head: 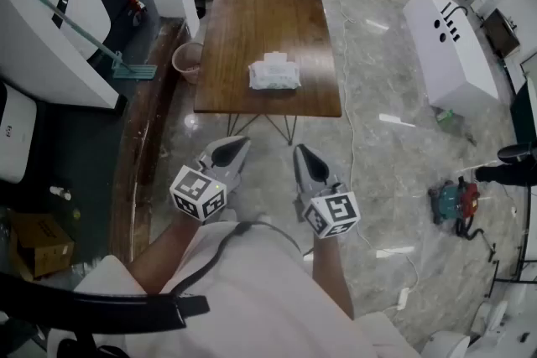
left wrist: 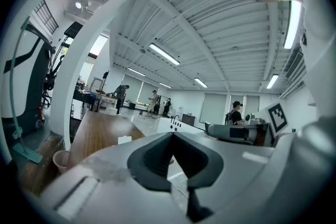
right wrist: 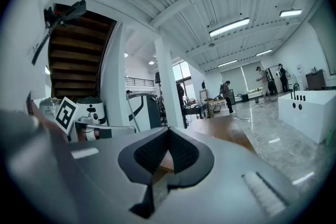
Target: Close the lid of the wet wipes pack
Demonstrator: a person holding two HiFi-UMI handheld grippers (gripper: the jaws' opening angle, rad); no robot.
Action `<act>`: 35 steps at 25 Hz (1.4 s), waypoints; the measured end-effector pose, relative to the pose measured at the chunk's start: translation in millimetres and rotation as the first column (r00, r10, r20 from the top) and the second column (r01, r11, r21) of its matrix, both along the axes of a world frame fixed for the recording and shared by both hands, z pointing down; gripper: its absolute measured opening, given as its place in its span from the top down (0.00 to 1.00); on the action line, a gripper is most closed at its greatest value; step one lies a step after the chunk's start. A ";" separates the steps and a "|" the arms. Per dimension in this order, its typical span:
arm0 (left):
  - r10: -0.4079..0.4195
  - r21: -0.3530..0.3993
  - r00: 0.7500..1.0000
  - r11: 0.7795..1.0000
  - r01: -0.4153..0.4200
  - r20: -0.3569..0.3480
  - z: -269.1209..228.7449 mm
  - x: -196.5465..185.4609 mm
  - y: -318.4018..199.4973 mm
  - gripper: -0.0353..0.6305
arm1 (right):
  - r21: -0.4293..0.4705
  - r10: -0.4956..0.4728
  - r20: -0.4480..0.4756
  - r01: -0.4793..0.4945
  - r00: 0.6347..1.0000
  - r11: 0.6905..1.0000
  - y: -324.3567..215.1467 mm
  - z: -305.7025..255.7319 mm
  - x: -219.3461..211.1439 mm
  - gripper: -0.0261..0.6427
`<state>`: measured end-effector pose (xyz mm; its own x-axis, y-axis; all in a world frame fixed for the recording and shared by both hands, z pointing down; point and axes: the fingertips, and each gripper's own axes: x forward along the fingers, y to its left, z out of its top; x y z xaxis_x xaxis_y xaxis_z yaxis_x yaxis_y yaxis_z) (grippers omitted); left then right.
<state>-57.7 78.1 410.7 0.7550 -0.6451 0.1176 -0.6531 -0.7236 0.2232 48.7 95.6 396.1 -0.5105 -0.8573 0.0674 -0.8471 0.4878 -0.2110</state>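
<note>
The wet wipes pack [head: 273, 75] lies near the front edge of the brown wooden table [head: 252, 4], and its white lid stands open at the far side. In the left gripper view the pack [left wrist: 124, 139] is a small white shape on the table, far ahead. My left gripper [head: 231, 151] and right gripper [head: 306, 162] hang side by side over the floor, short of the table, pointing toward it. The left gripper [left wrist: 171, 135] is shut with nothing in it. The right gripper [right wrist: 169, 129] is shut and empty too. In the right gripper view the jaws hide the pack.
A pink bucket [head: 188, 60] stands on the floor at the table's left edge, next to a teal mop [head: 92, 38]. A long white cabinet [head: 449, 42] sits to the right. A cable [head: 348, 96] and a red-and-teal machine [head: 453, 201] lie on the floor. People stand far back [left wrist: 122, 96].
</note>
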 end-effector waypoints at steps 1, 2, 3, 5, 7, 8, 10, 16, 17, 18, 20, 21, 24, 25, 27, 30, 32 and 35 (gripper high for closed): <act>0.005 -0.003 1.000 1.000 -0.005 0.001 1.0 0.5 0.5 0.94 | 0.000 -0.001 0.000 0.001 1.000 1.000 -0.1 0.2 0.0 0.95; 0.010 -0.005 1.000 1.000 -0.010 0.003 1.9 1.0 0.9 0.94 | 0.000 -0.001 -0.001 0.001 1.000 1.000 -0.2 0.4 0.2 0.95; 0.014 -0.006 1.000 1.000 -0.014 0.006 2.7 1.6 1.2 0.94 | 0.001 -0.001 -0.002 0.001 1.000 1.000 -0.4 0.5 0.6 0.95; 0.021 -0.010 1.000 1.000 -0.021 0.010 4.1 2.7 1.1 0.94 | 0.001 0.001 -0.006 -0.001 1.000 1.000 -0.6 0.8 2.1 0.95; 0.022 -0.015 1.000 1.000 -0.022 0.013 6.2 3.8 -0.5 0.94 | -0.001 0.004 -0.008 -0.004 1.000 1.000 -0.8 2.3 3.9 0.95; 0.022 -0.018 1.000 1.000 -0.022 0.016 7.6 4.3 -1.9 0.94 | -0.004 0.002 -0.008 -0.002 1.000 1.000 -1.1 3.3 4.4 0.95; 0.023 -0.024 1.000 0.999 -0.022 0.021 10.3 4.7 -4.4 0.94 | -0.013 -0.011 -0.003 0.011 1.000 1.000 -1.8 4.7 3.1 0.95; 0.030 -0.038 0.999 0.999 -0.029 0.015 13.0 5.7 -6.1 0.94 | -0.007 0.001 0.013 -0.001 1.000 1.000 -3.8 4.5 6.4 0.95; 0.028 -0.041 1.000 0.999 -0.028 0.013 13.2 5.6 -7.3 0.94 | -0.008 0.005 0.011 -0.004 1.000 1.000 -4.9 4.8 7.9 0.95; 0.025 -0.042 1.000 0.999 -0.025 0.014 13.3 5.4 -8.8 0.94 | -0.010 0.005 0.010 -0.005 1.000 1.000 -6.0 5.4 9.0 0.95; 0.019 -0.042 1.000 0.999 -0.018 0.016 14.0 5.5 -11.1 0.94 | -0.016 0.004 0.007 -0.004 1.000 1.000 -7.0 7.4 11.0 0.95; 0.016 -0.042 1.000 0.999 -0.015 0.016 14.6 6.0 -11.7 0.94 | -0.017 0.002 0.005 -0.002 1.000 1.000 -6.7 8.5 11.9 0.95; 0.012 -0.036 1.000 0.999 -0.012 0.012 15.1 8.1 -12.0 0.94 | -0.011 -0.006 -0.001 0.006 1.000 1.000 -5.4 9.4 13.9 0.95; 0.013 -0.034 1.000 0.999 -0.013 0.011 14.9 9.4 -12.0 0.94 | -0.009 -0.007 -0.002 0.007 1.000 1.000 -5.3 9.6 15.1 0.95; 0.019 -0.031 1.000 0.999 -0.018 0.015 14.8 12.8 -11.3 0.94 | -0.010 -0.007 -0.001 0.007 1.000 1.000 -5.5 10.0 18.3 0.95; 0.028 -0.032 0.999 0.999 -0.027 0.022 16.9 18.0 -10.2 0.94 | -0.016 -0.004 0.005 0.004 1.000 1.000 -6.3 13.1 23.3 0.95; 0.030 -0.034 0.999 0.999 -0.029 0.028 18.4 21.8 -10.4 0.94 | -0.020 -0.003 0.010 0.003 1.000 1.000 -7.4 14.5 27.5 0.95; 0.031 -0.043 0.999 0.999 -0.029 0.034 19.5 28.6 -10.7 0.94 | -0.020 -0.006 0.019 0.006 1.000 1.000 -8.8 14.9 35.2 0.95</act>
